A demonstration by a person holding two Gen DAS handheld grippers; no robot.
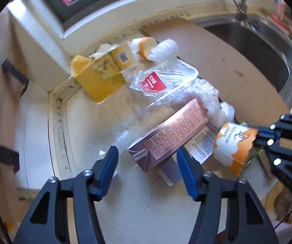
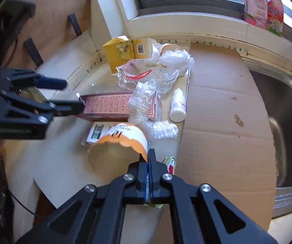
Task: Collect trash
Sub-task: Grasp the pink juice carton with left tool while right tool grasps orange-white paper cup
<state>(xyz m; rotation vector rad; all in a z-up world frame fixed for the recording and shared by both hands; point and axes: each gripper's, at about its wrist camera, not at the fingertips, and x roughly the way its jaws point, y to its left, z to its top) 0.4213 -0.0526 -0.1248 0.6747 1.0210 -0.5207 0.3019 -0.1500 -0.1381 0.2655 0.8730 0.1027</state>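
Trash lies on a pale countertop [image 1: 125, 193]. My left gripper [image 1: 147, 154] is open, its blue pads either side of the near end of a pink-brown carton [image 1: 172, 134]; the carton also shows in the right wrist view [image 2: 107, 106]. My right gripper [image 2: 147, 158] is shut on the rim of an orange-and-white paper cup [image 2: 121, 140] that lies on its side; the cup also shows in the left wrist view [image 1: 233, 144]. A yellow carton [image 1: 99, 75], clear plastic packaging [image 1: 166, 81] and a small white bottle [image 2: 178, 105] lie behind.
A flat cardboard sheet [image 2: 223, 111] covers the counter to the right, beside a steel sink [image 2: 288, 122]. A window sill [image 2: 186, 26] with a pink package [image 2: 264, 6] runs along the back. A white leaflet [image 2: 97, 132] lies under the cup.
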